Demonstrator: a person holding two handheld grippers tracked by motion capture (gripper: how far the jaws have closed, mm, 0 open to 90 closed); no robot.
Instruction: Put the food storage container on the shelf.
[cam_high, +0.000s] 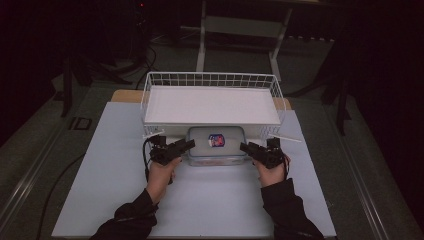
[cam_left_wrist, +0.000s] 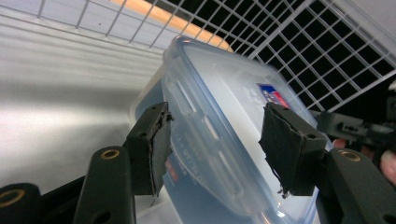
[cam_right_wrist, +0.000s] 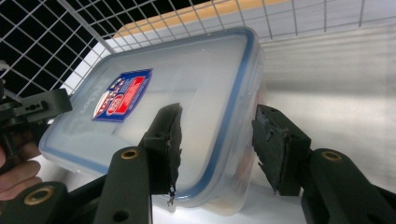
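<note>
Box (cam_high: 216, 145) – clear plastic, blue-rimmed lid, red-blue label (cam_high: 217, 140) on top – sits flat on the white table (cam_high: 115, 165), just in front of the wire basket (cam_high: 210, 100), tucked against its near edge, about mid-width.

Left gripper (cam_high: 186, 146) is at the box's left end. In the left gripper view (cam_left_wrist: 215, 149) its jaws straddle the lid's edge: one pad (cam_left_wrist: 156, 147) lies against the lid's side flap, the other pad (cam_left_wrist: 285, 147) stands over the lid top with a gap showing. Jaws partly open, no firm grip visible.

Right gripper (cam_high: 246, 148) is at the box's right end. In the right gripper view (cam_right_wrist: 215, 144) the jaws are about half open and straddle the lid rim – one over the lid top, one outside the box – neither clearly pressing.

A hand holds each gripper; dark sleeves come in from the near edge. Basket has a white liner and stands on the far half of the table. Room around is dark.
</note>
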